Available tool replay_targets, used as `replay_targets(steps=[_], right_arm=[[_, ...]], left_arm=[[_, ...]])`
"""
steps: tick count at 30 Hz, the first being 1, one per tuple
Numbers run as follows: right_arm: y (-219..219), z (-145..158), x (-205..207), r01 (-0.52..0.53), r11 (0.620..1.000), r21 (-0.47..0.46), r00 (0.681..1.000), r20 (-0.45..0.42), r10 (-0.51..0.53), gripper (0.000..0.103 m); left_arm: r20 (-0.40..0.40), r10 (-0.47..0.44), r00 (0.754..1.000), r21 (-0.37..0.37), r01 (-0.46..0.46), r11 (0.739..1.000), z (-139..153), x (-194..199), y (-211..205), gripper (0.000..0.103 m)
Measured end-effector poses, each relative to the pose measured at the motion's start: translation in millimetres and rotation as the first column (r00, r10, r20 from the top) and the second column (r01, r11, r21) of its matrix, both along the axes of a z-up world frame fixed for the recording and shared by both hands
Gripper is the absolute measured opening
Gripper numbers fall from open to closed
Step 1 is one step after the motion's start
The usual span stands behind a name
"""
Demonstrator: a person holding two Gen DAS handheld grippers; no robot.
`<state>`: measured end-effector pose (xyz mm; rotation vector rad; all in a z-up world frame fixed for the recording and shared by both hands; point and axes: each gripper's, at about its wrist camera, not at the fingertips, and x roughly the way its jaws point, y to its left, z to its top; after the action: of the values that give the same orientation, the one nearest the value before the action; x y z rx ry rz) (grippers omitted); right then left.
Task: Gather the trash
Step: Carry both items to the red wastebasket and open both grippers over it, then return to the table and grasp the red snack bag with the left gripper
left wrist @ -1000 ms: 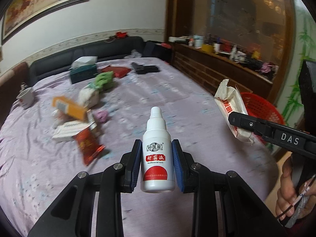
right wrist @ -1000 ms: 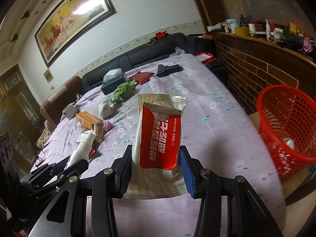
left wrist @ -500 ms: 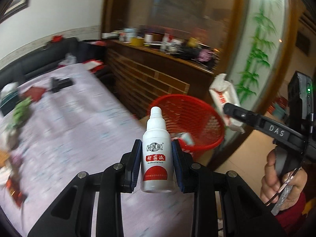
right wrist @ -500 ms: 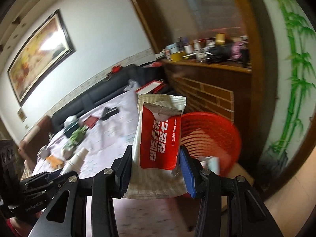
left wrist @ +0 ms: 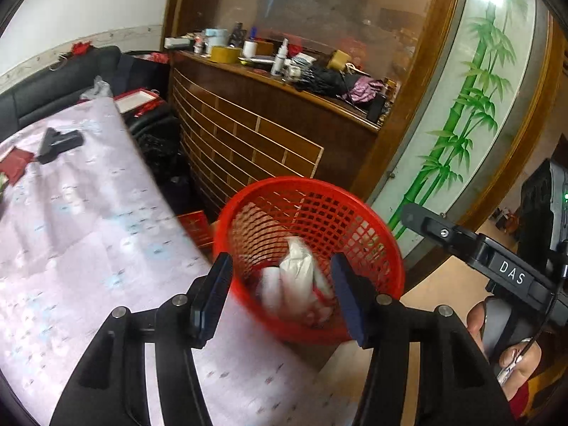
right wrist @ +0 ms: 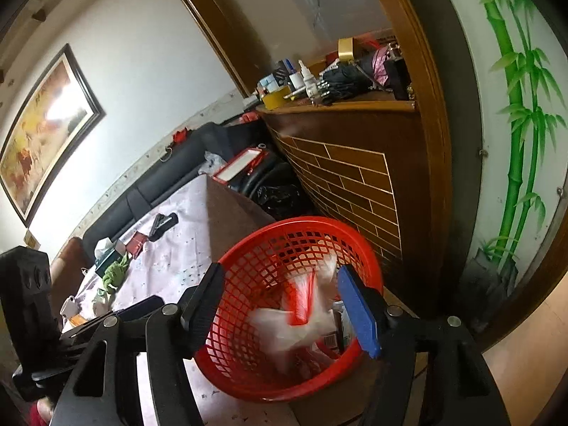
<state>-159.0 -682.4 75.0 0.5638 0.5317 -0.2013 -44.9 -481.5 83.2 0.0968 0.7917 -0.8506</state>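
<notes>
A red mesh basket (left wrist: 309, 184) stands on the floor beside the table's end. My left gripper (left wrist: 280, 294) hovers over it with its jaws opening and nothing between the pads. Blurred white trash (left wrist: 298, 273) tumbles inside the basket below them. In the right wrist view my right gripper (right wrist: 280, 305) is over the same basket (right wrist: 284, 234), jaws opening and empty. A blurred red-and-white wipe pack (right wrist: 301, 301) drops in the basket beneath them. One of the right gripper's fingers (left wrist: 461, 238) shows at the right, held by a hand (left wrist: 507, 348).
The table with a pale purple cloth (left wrist: 88, 230) lies left of the basket. It holds a black object (left wrist: 58, 142), a green rag (right wrist: 113, 273) and other litter. A brown tiled cabinet (left wrist: 266, 142) with a cluttered top stands behind the basket. A bamboo panel (left wrist: 461, 124) is right.
Both grippers swung from the table to above the red basket and opened. The white bottle left the left jaws and the wipe pack left the right jaws; both now fall into the basket.
</notes>
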Motion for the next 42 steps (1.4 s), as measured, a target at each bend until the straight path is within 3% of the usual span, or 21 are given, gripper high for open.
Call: replay_targets(steps=[4, 9, 19, 24, 31, 39, 42], right_arm=[[18, 0, -10, -0.019, 1.000, -0.001, 1.000, 0.023, 0.019, 0.071], [73, 6, -2, -0.106, 0.993, -0.048, 0.994, 0.029, 0.108, 0.071], [196, -9, 41, -0.309, 0.942, -0.130, 0.951, -0.054, 0.305, 0.071], [245, -20, 62, -0.382, 0.912, -0.152, 0.923, -0.104, 0.369, 0.071], [291, -35, 86, -0.452, 0.878, -0.158, 0.890, -0.148, 0.431, 0.071], [312, -57, 95, -0.481, 0.862, -0.160, 0.871, -0.197, 0.450, 0.071], [308, -59, 94, -0.477, 0.867, -0.142, 0.873, -0.187, 0.450, 0.071]], left_arm=[[0.045, 0.050, 0.998, 0.009, -0.050, 0.999, 7, -11, 37, 0.056], [0.044, 0.127, 0.991, 0.019, -0.128, 0.992, 7, -20, 90, 0.056], [0.071, 0.295, 0.953, 0.033, -0.298, 0.954, 7, -47, 214, 0.056], [0.048, 0.418, 0.907, 0.044, -0.420, 0.906, -6, -57, 284, 0.056], [-0.029, 0.586, 0.810, 0.045, -0.584, 0.810, -28, -41, 368, 0.056], [-0.100, 0.621, 0.777, 0.025, -0.622, 0.783, -40, 2, 374, 0.056], [-0.092, 0.655, 0.750, 0.051, -0.654, 0.755, -48, 25, 369, 0.055]])
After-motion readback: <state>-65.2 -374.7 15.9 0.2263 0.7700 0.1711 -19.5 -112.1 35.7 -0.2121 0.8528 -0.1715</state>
